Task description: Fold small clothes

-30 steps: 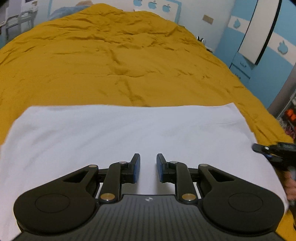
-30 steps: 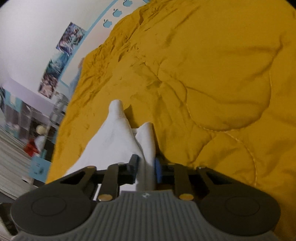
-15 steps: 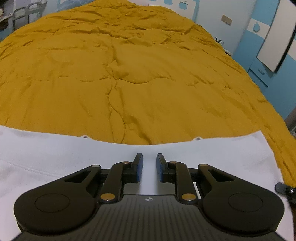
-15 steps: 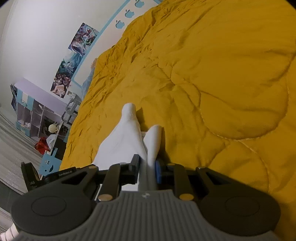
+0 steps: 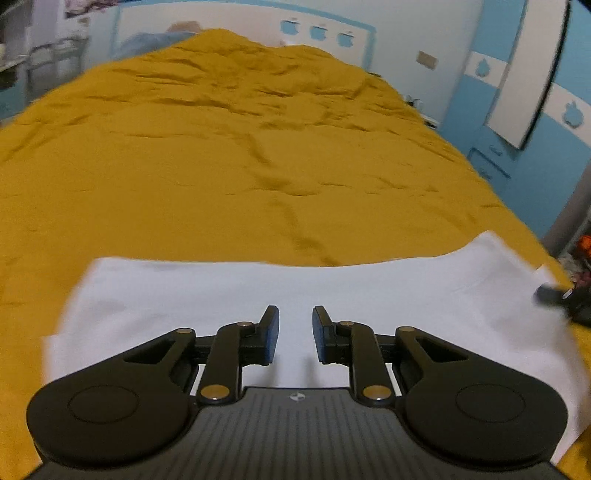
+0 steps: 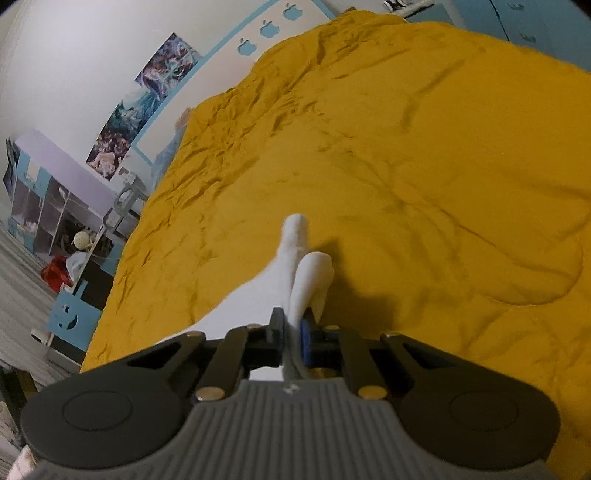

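Note:
A white garment (image 5: 369, 295) lies spread across the near part of a mustard-yellow bedspread (image 5: 258, 147). My left gripper (image 5: 295, 321) hovers over its near middle, jaws a little apart, with only the flat cloth showing through the gap. My right gripper (image 6: 293, 321) is shut on a bunched corner of the white garment (image 6: 295, 251), which sticks up past the fingertips in two folds, raised off the bedspread (image 6: 406, 147). In the left wrist view the right gripper (image 5: 554, 295) shows as a dark, blurred tip at the garment's right corner.
The bedspread stretches far beyond the garment to a headboard with blue apple cut-outs (image 5: 317, 31). A blue and white wardrobe (image 5: 535, 110) stands beside the bed on the right. An open shelf unit (image 6: 55, 206) and floor clutter sit off the bed's left side.
My right gripper's jaws have closed tighter on the cloth corner and lifted it higher above the bed. The left view has pulled back, showing more of the garment than half a second ago.

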{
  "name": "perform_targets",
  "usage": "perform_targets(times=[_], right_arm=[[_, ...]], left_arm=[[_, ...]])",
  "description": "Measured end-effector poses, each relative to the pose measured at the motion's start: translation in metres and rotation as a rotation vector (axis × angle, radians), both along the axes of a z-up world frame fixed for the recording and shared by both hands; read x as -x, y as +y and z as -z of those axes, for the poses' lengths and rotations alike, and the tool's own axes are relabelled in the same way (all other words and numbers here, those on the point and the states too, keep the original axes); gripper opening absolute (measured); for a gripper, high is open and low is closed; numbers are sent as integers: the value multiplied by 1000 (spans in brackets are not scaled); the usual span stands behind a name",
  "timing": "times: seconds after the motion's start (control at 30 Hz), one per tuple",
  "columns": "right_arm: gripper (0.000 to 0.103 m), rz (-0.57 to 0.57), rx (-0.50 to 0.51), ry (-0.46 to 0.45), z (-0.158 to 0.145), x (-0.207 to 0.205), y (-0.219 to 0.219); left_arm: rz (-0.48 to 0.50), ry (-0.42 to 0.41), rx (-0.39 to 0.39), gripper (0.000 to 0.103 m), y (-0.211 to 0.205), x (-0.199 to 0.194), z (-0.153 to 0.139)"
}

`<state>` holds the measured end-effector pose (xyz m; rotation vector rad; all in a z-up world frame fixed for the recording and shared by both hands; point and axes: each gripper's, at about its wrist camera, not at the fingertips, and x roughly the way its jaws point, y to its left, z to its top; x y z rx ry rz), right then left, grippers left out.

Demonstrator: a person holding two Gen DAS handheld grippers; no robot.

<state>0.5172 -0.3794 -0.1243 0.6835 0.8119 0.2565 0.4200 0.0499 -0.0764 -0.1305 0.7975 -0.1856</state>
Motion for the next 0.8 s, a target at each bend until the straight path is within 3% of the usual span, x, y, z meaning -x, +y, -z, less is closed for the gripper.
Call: perform_targets(times=[0.3,0.47,0.8], right_arm=[[3,-83,-152,1,-65,-12,94],[3,-142,-149,14,-83,-20,177],[3,-222,-27,61,-83,-27,332]], left_arm=[[-33,-24,19,24,84,49,-10],[-88,-20,51,24,120,65,-6],[-225,4,226,24,187,84,15]])
